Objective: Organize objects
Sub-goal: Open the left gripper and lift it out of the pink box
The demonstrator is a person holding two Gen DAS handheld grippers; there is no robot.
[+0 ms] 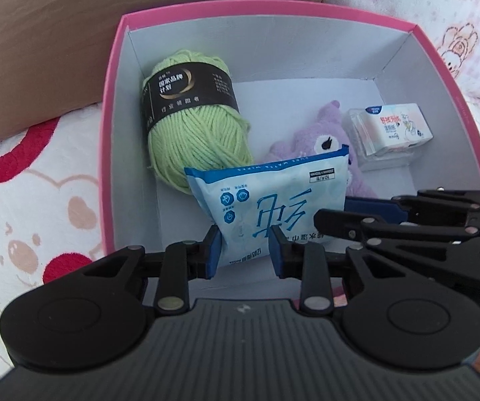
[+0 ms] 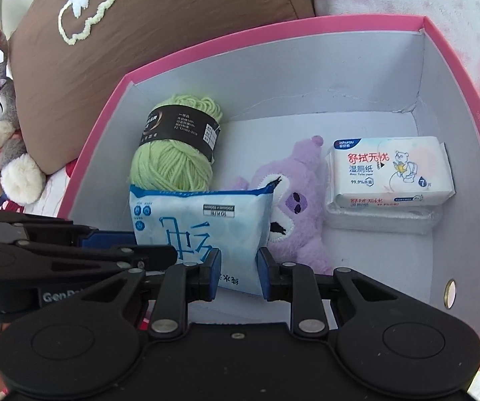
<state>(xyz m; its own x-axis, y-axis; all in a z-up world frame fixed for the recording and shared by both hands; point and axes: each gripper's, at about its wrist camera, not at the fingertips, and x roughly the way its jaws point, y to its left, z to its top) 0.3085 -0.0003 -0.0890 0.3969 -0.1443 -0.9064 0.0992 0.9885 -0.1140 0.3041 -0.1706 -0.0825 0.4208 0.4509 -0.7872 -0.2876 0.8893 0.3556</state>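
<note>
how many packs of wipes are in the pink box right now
2: the blue wipes pack stands near the front between the grippers' fingers; the white wipes pack sits at the right on a clear case. Others may be hidden.

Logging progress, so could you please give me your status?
Left gripper, right gripper at wipes pack, grip unclear. Pack upright in pink box. Yarn, plush behind.

yarn ball [image 1: 193, 113]: 1 | wipes packs [image 2: 200, 230]: 3 | purple plush [image 2: 293, 200]: 1 | pink box [image 2: 474, 153]: 1

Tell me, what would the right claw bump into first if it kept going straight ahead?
The right claw would probably first meet the blue wipes pack, which sits right between its fingers; the green yarn ball lies behind it.
</note>
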